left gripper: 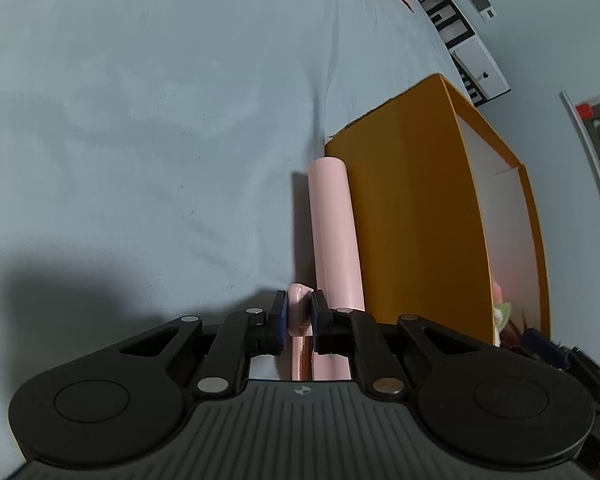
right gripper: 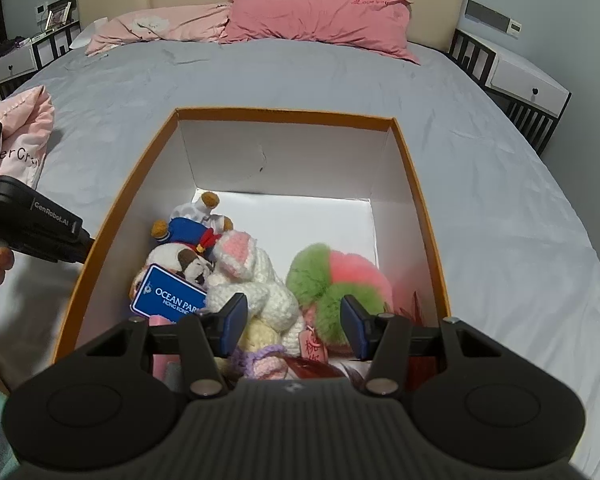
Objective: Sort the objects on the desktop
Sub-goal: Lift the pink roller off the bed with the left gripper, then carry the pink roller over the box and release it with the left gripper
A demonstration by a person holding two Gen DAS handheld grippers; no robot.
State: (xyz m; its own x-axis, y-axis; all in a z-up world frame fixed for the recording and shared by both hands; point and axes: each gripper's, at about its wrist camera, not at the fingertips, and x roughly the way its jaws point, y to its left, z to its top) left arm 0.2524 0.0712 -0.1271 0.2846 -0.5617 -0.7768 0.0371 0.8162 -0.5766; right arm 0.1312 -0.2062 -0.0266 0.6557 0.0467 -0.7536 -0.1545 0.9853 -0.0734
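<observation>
The left gripper [left gripper: 299, 314] is clamped narrowly on a pink loop [left gripper: 297, 312] beside a pink cylinder [left gripper: 334, 236] lying against the orange box [left gripper: 404, 216] at its 9 o'clock side, while the right gripper [right gripper: 294, 326] hangs half-spread and empty above the plush toys [right gripper: 240, 276] in that box.

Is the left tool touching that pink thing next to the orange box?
Touching. The left wrist view shows the left tool with both pads pressed against the pink thing beside the orange box.
</observation>
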